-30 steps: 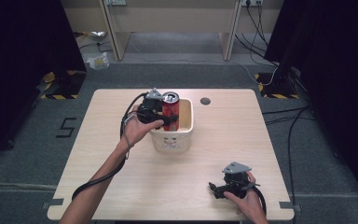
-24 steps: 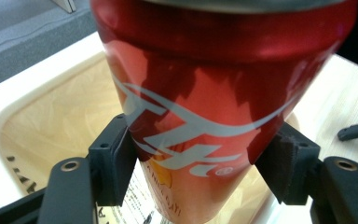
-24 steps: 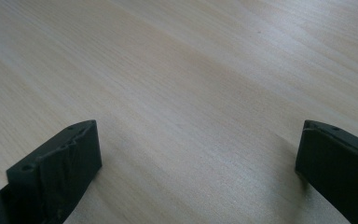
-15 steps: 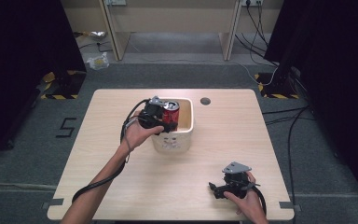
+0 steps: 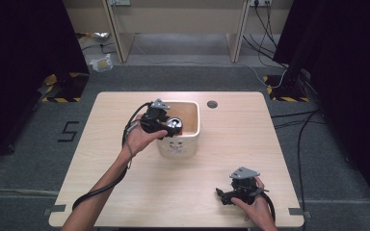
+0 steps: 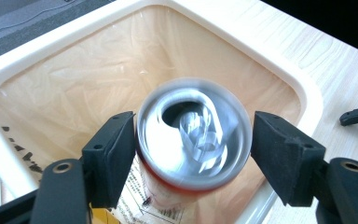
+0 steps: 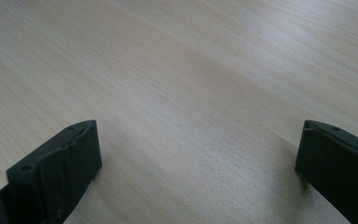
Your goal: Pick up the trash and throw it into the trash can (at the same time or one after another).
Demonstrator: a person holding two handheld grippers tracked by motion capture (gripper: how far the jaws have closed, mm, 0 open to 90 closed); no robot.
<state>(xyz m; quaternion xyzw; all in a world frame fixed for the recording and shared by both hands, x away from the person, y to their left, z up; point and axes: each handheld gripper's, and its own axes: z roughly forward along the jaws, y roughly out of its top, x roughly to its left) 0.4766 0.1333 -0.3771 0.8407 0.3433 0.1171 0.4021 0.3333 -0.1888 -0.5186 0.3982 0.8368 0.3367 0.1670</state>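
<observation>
**Can let go over the lined bin**

Lower now than a second ago, the red aluminium drink can with a silver pull-tab top (image 6: pixel 193 140) has sunk from above the rim into the square cream plastic bin lined with a clear bag (image 5: pixel 192 144), and the left gripper (image 5: pixel 165 126) has just been widening its jaws. In the left gripper view both black pads stand just clear of the can's sides, so it is released rather than pinched, upright and blurred, its printed red wall pointing down into the liner. Holding it centred over the opening lets it drop cleanly inside. Near the worktop's (image 5: pixel 125 192) front edge, the right gripper (image 5: pixel 226 195) rests with jaws spread wide on nothing, out of the way.
</observation>
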